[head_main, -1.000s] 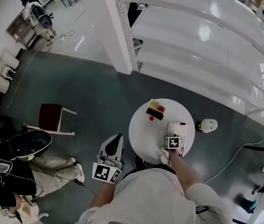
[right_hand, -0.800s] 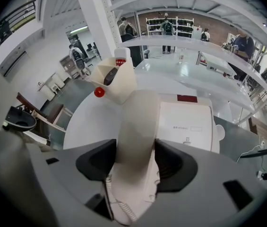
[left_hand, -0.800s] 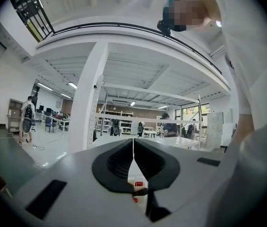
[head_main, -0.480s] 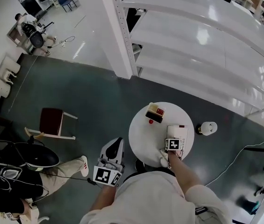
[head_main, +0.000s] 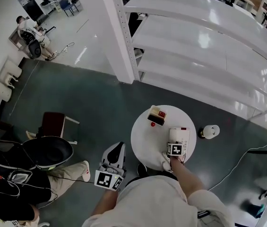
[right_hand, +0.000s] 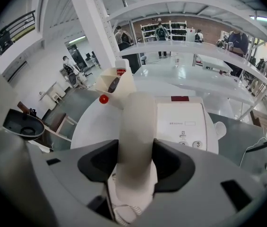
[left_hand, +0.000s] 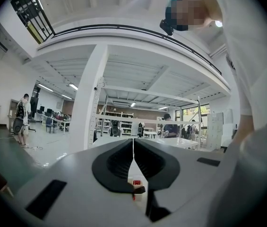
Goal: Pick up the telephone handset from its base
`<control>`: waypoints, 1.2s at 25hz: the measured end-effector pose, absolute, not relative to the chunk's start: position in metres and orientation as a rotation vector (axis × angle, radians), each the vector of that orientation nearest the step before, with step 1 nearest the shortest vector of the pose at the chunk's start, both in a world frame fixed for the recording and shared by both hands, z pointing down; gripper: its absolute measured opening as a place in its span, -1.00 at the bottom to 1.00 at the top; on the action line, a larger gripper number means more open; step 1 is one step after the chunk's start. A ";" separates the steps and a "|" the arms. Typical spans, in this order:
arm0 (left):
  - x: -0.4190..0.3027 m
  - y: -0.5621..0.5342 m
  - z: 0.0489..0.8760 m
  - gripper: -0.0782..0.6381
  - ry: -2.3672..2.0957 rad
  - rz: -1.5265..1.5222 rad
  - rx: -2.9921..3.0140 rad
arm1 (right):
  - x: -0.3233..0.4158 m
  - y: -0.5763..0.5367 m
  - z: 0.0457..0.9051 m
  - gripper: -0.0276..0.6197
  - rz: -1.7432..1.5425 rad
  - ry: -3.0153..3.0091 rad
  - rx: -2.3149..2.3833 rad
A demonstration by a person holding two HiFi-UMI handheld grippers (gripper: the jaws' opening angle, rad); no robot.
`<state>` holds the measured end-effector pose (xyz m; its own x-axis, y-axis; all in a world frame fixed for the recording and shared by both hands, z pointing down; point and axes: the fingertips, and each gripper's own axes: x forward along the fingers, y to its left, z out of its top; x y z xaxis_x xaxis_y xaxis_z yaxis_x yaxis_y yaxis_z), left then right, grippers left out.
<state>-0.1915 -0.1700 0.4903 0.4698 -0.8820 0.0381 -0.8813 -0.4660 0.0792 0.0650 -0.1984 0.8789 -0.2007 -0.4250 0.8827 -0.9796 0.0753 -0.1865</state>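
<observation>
Right gripper view: right claw (right_hand: pixel 135 161), jaws just closed in, pinches mid-shaft the smooth off-white plastic telephone handset (right_hand: pixel 135 119), likely light, stiff, cord-tethered, on its white base (right_hand: pixel 183 122) at the round white table's (right_hand: pixel 93 126) 4 o'clock.

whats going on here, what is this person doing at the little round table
A person stands at a round white table, a tool in each hand. The right tool has just been closing its jaws on the white telephone handset and now grips it at its base; whether it has lifted yet is unclear. The left tool is shut and empty, held off to the table's left.
</observation>
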 end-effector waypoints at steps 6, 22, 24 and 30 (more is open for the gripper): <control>-0.189 -0.164 0.489 -0.72 -1.553 -0.023 2.630 | 0.060 -0.195 0.860 -0.21 1.081 -1.800 1.424; -0.164 -0.159 0.493 -0.72 -1.431 -0.047 2.694 | 0.054 -0.178 0.763 -0.21 1.224 -2.217 1.577; -0.162 -0.159 0.492 -0.72 -1.423 -0.064 2.693 | 0.054 -0.176 0.744 -0.22 1.226 -2.279 1.602; -0.151 -0.157 0.496 -0.72 -1.382 -0.078 2.700 | 0.057 -0.173 0.678 -0.21 1.211 -2.519 1.673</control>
<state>-0.1510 -0.1574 0.4961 0.5851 -0.8110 0.0037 -0.8055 -0.5805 0.1192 0.0572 -0.1730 0.6778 -0.4675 -0.8346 0.2913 -0.7488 0.1987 -0.6323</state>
